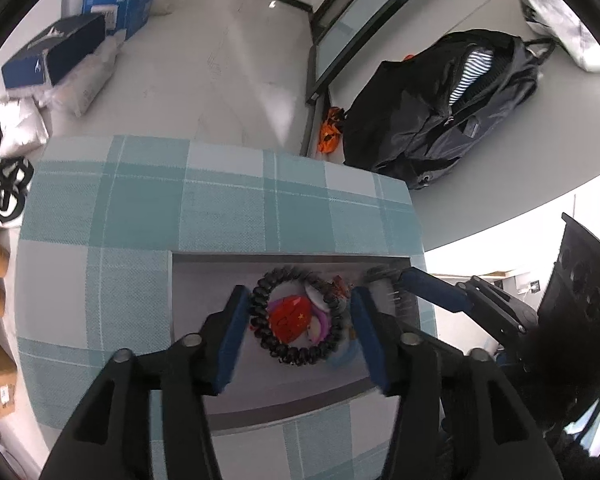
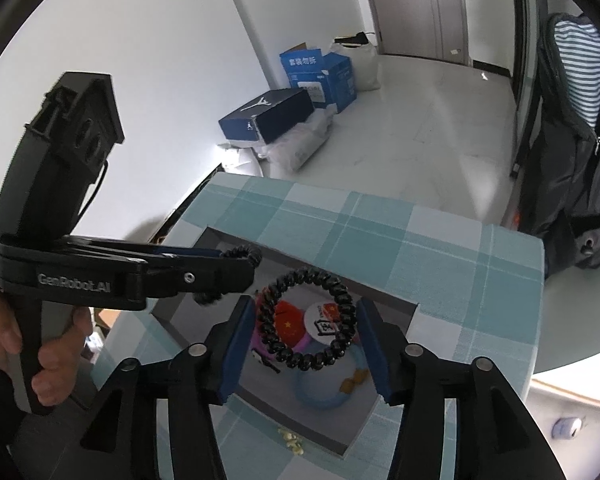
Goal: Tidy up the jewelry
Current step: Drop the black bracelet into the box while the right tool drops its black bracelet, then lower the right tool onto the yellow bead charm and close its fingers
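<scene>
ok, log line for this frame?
left gripper: black coil tie between jaws, contact unclear | right gripper: second coil tie likewise | both over grey tray

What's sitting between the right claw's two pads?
A black coil band, framed by the right claw's blue pads, over the badges in the grey box. The right wrist view shows it.

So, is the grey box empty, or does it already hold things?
Not empty: the grey box holds a red badge, a white badge and a blue ring.
</scene>
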`<action>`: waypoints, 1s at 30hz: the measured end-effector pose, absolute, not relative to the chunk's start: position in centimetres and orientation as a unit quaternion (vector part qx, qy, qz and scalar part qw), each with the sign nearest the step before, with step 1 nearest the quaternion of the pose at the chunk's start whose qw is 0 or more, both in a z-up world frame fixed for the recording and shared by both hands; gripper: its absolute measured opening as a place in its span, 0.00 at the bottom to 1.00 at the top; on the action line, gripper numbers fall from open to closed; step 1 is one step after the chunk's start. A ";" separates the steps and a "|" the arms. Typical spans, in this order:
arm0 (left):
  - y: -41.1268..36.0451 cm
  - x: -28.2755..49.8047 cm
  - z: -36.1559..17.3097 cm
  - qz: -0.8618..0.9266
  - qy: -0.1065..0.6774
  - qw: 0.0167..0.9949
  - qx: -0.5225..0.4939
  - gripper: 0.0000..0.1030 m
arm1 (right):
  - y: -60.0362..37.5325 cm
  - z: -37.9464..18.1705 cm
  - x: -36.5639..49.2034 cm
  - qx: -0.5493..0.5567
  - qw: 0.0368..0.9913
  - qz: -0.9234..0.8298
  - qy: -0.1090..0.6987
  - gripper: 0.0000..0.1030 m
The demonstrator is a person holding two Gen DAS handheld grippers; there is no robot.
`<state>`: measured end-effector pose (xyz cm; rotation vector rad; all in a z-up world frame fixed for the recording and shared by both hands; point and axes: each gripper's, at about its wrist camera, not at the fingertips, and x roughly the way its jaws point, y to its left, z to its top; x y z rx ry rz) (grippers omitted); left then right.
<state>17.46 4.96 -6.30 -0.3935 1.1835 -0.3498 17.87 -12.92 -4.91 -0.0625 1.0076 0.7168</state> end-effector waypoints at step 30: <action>3.2 8.1 -4.9 -0.096 0.483 0.863 -0.110 0.75 | -16.9 -4.0 10.3 -0.016 0.852 0.278 0.444 0.82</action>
